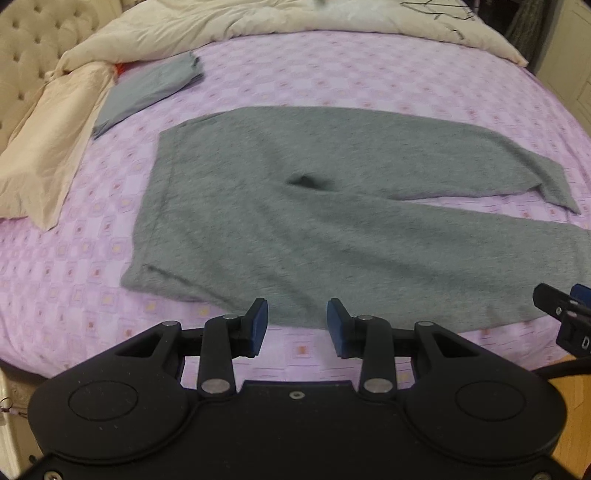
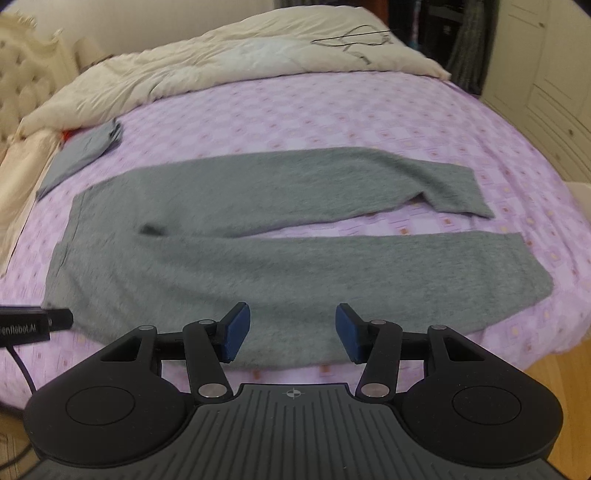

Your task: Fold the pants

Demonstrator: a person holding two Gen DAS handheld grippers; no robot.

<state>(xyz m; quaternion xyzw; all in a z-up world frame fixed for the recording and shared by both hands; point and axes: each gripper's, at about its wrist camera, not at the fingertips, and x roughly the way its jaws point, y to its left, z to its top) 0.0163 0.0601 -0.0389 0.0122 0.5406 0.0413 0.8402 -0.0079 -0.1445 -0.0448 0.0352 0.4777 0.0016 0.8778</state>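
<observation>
Grey pants (image 1: 295, 221) lie flat on the pink checked bed sheet (image 1: 332, 74), waistband to the left, both legs spread to the right with a gap between them. They also show in the right wrist view (image 2: 258, 266). My left gripper (image 1: 296, 326) is open and empty, just above the near edge of the pants by the hip. My right gripper (image 2: 291, 332) is open and empty, above the near edge of the near leg. The right gripper's tip shows at the right edge of the left wrist view (image 1: 561, 306).
A folded blue-grey garment (image 1: 147, 88) lies at the back left of the bed. A cream duvet (image 1: 295, 14) is bunched along the far side, with a cream pillow (image 1: 48, 140) at left. A tufted headboard (image 1: 29, 48) stands left. Wooden floor (image 2: 554, 369) lies near right.
</observation>
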